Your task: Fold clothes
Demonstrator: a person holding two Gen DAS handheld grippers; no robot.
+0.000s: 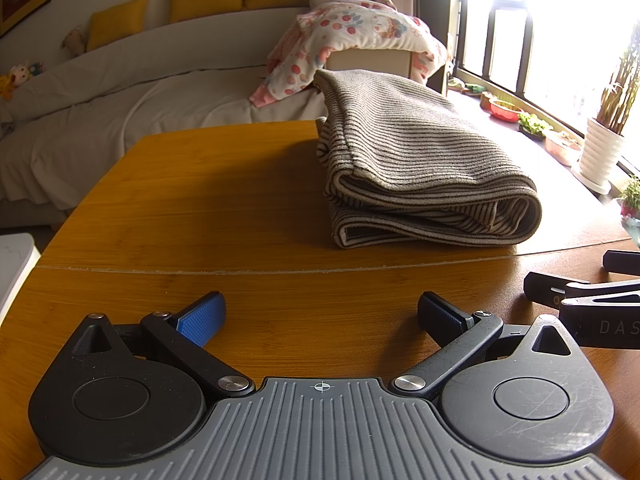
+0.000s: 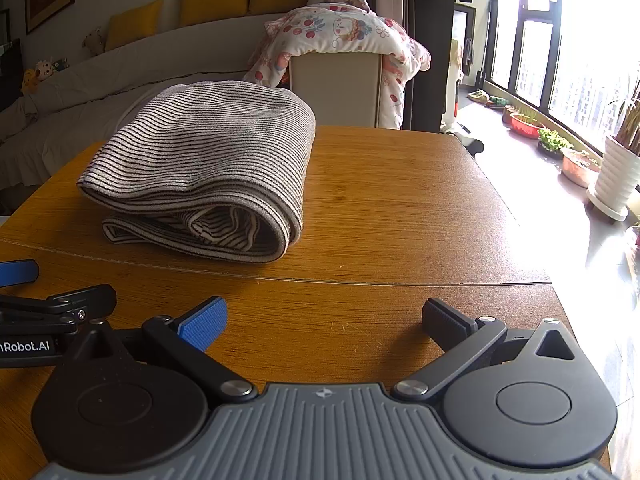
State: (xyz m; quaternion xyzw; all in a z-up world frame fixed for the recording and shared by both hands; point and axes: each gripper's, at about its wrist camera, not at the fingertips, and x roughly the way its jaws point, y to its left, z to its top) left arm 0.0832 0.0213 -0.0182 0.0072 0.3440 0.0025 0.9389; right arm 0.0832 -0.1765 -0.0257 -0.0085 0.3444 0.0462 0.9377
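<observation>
A grey striped garment [image 1: 416,168] lies folded in a thick bundle on the wooden table [image 1: 192,200], ahead and to the right in the left wrist view. In the right wrist view the same garment [image 2: 208,160] sits ahead on the left. My left gripper [image 1: 320,314] stands open low over the table, well short of the bundle, nothing between its fingers. My right gripper [image 2: 324,318] is open too, empty, near the table's front. Each gripper shows at the other view's edge: the right gripper [image 1: 592,300], the left gripper [image 2: 44,308].
Behind the table stands a grey sofa [image 1: 120,92] with yellow cushions and a floral blanket [image 1: 352,36] draped over a box. Potted plants [image 2: 616,168] line the bright window floor to the right. The table's right edge [image 2: 508,208] drops to the floor.
</observation>
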